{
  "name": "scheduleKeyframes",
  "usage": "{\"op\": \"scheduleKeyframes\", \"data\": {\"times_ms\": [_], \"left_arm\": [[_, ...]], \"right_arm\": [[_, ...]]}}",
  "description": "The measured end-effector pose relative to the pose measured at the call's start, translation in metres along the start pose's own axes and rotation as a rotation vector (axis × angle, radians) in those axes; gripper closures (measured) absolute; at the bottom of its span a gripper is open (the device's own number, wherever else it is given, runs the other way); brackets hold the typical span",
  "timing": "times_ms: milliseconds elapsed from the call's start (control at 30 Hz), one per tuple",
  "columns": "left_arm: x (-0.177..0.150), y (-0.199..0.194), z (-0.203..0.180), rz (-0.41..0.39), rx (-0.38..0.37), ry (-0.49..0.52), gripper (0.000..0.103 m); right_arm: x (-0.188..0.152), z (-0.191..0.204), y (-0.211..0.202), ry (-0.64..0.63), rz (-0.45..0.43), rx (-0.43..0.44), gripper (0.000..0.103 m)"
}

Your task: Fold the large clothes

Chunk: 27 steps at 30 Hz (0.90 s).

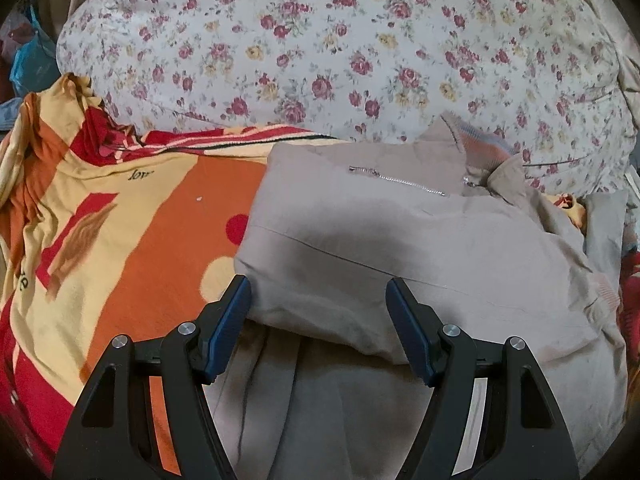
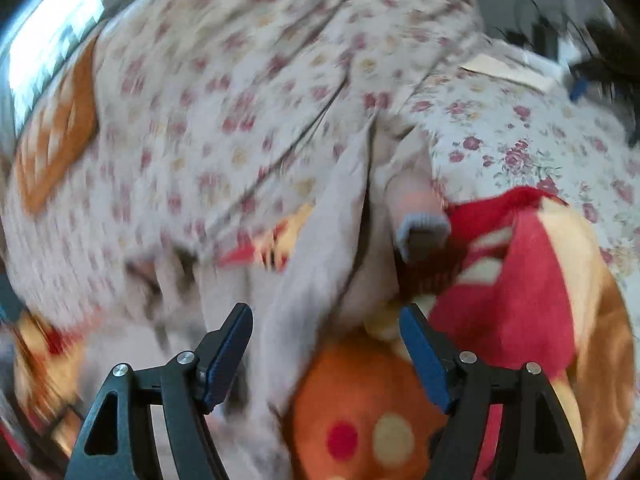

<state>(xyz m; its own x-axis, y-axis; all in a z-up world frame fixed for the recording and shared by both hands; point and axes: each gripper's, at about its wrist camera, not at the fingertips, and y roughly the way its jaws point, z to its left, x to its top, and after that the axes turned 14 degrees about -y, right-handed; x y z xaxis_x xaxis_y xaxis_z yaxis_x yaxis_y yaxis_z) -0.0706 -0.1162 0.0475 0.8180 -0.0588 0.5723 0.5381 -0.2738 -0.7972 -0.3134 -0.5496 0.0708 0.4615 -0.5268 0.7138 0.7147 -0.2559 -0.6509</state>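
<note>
Progress assessment: I judge the fold to be partly complete. The beige jacket (image 1: 400,240) lies on the orange, red and yellow blanket (image 1: 132,240), with its upper body doubled over toward me so that a folded edge crosses between my left fingers; its chest zipper (image 1: 398,181) and collar (image 1: 476,152) face up. Below that edge, a flatter layer of the same cloth runs under my left gripper (image 1: 318,300). The right side of the jacket is bunched and uneven, so I estimate that at least one squaring fold and some smoothing are left.

Gripper state: the left gripper has its jaws spread wide, straddling the folded edge and clamping nothing. My right gripper (image 2: 326,328) also stands with jaws apart and nothing between them; it points at a hanging strip of beige cloth and a sleeve cuff (image 2: 424,232). The right view is motion-blurred, so I cannot tell whether the pads touch the cloth.

Surface and room: the blanket covers a bed; behind it rises a rose-print quilt (image 1: 320,48). Bright window light shows at the upper left of the right view.
</note>
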Motion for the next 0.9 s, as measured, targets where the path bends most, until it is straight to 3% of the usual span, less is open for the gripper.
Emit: {"op": "scheduleKeyframes", "data": {"times_ms": [100,333,467,533,600,667,733,900], "left_arm": [[0.0,0.004,-0.002,0.003,0.004,0.005,0.032],[0.0,0.013,-0.005,0.031,0.003,0.015,0.032],[-0.001,0.018,-0.008,0.031,0.012,0.028,0.032],[-0.002,0.022,-0.009,0.036,0.025,0.037,0.032],[-0.003,0.026,-0.011,0.042,0.032,0.044,0.032],[-0.004,0.028,-0.012,0.041,0.04,0.051,0.032],[-0.004,0.029,-0.013,0.038,0.044,0.055,0.032],[-0.001,0.026,-0.012,0.035,0.04,0.044,0.032]], "right_arm": [[0.029,-0.011,0.007,0.054,-0.051,0.048,0.03],[0.086,-0.017,0.043,0.028,-0.041,-0.036,0.033],[0.098,-0.038,0.082,0.073,0.035,-0.116,0.05],[0.099,-0.049,0.094,0.12,0.037,-0.106,0.057],[0.098,-0.058,0.105,0.158,0.046,-0.076,0.082],[0.096,-0.064,0.111,0.174,0.056,-0.064,0.091],[0.096,-0.065,0.103,0.168,0.024,-0.041,0.097],[0.101,-0.068,0.044,0.106,-0.102,0.011,0.1]]}}
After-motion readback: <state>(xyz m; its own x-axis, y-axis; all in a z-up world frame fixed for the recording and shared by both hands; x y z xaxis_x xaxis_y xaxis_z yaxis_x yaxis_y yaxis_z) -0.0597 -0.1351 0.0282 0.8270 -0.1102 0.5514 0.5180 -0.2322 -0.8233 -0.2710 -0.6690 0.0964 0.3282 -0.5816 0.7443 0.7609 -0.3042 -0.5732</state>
